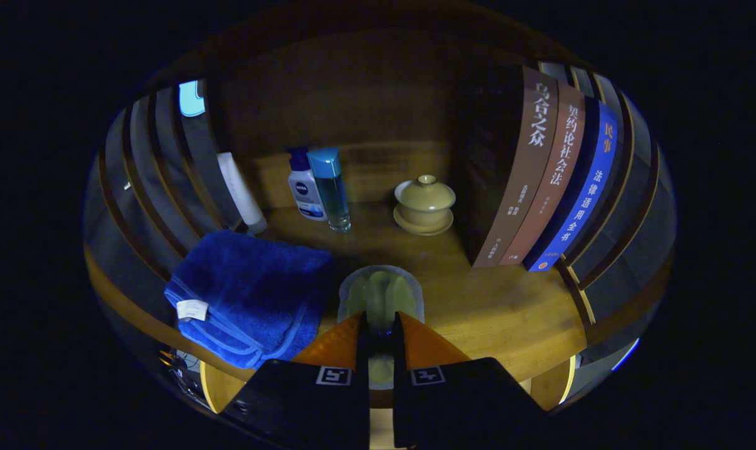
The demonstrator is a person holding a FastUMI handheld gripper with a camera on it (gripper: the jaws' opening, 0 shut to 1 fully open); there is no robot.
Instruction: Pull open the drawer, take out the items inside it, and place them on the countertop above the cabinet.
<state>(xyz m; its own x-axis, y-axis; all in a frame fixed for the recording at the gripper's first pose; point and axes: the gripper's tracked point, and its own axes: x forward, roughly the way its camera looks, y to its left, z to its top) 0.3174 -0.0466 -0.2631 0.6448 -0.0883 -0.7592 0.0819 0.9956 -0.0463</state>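
Note:
My gripper (381, 324) is shut on a pale yellow-green flat item with a translucent rim (381, 290). The item sticks out ahead of the fingertips, and more of it shows in the narrow gap between the fingers. It hangs over or rests on the wooden countertop (496, 300); I cannot tell which. A folded blue towel with a white tag (246, 294) lies on the countertop just left of the fingers, close to the front edge.
Beyond the fingers, a white pump bottle (304, 187) and a clear blue-capped bottle (331, 187) stand at the back. A beige lidded cup on a saucer (424, 203) sits right of them. Upright books (540, 175) line the right side. A white tube (243, 194) leans at the left wall.

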